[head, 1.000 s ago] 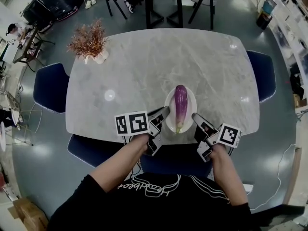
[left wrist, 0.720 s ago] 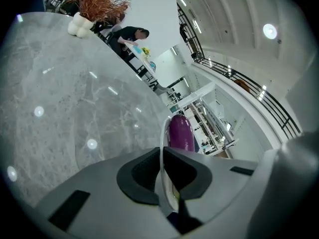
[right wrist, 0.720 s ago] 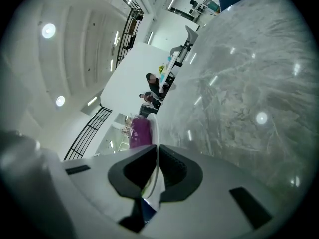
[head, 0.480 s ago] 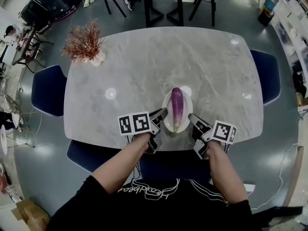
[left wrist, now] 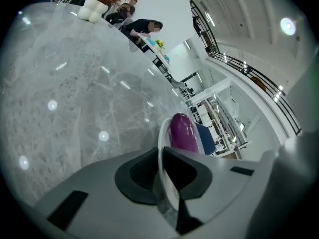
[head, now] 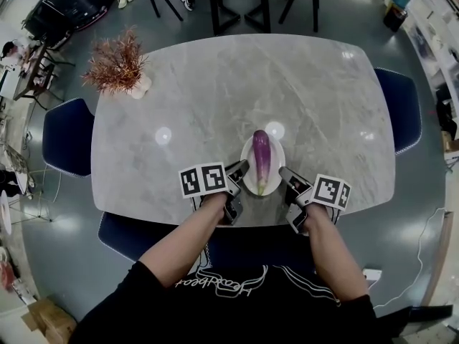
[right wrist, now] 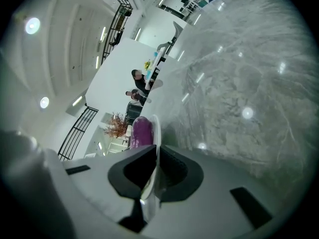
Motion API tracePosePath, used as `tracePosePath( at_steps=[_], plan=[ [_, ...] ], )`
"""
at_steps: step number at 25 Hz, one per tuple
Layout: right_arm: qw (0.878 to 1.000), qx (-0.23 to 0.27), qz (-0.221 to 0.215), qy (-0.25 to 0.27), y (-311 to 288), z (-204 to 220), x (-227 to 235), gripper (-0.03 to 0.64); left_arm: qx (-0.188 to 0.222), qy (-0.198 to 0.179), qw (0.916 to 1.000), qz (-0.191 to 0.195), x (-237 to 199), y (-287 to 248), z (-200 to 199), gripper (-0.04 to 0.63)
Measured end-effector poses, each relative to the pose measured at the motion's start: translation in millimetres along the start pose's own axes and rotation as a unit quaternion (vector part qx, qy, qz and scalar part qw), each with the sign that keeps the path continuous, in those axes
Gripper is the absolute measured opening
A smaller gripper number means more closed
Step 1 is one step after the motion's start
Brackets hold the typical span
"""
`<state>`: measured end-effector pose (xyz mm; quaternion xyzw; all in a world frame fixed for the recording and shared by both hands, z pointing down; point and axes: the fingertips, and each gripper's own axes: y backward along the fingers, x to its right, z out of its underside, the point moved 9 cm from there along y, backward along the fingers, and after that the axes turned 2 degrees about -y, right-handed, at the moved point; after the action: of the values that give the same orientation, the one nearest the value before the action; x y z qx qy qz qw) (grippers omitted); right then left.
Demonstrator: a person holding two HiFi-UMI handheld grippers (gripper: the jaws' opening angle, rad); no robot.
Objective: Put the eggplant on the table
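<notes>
The white plate (head: 277,160) is gripped by its rim from both sides, the left gripper (head: 240,169) and right gripper (head: 285,174) each with jaws closed on it, presumably to keep it level at the near edge of the table (head: 215,92). The purple eggplant (head: 261,156) lies lengthwise on the plate, between the two grippers and touched by neither.

Bright overhead light; ceiling-lamp glare spots on the glossy table (head: 215,84); strong fisheye warping and dark corners
</notes>
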<state>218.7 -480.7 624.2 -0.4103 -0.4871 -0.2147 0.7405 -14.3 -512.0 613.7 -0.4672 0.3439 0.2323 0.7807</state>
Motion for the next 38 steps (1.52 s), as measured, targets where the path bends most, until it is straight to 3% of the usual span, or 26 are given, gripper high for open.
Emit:
tracePosePath(
  at_steps=[15, 27, 35, 38],
  plan=[
    [0.998, -0.027, 0.057, 0.024, -9, -2, 0, 0.018, -0.008, 0.001, 0.9988, -0.048, -4, -8, 2, 0.029],
    [0.991, -0.051, 0.099, 0.071, -12, -4, -4, 0.020, -0.007, 0.001, 0.9983, -0.058, -4, -11, 4, 0.031],
    [0.987, -0.049, 0.122, 0.094, -11, -4, -6, 0.033, 0.001, -0.021, 0.9977, -0.065, 1, -10, 3, 0.034],
    [0.984, -0.048, 0.128, 0.110, -10, -4, -7, 0.048, 0.008, -0.043, 0.9971, -0.063, 3, -8, 2, 0.077]
  ],
)
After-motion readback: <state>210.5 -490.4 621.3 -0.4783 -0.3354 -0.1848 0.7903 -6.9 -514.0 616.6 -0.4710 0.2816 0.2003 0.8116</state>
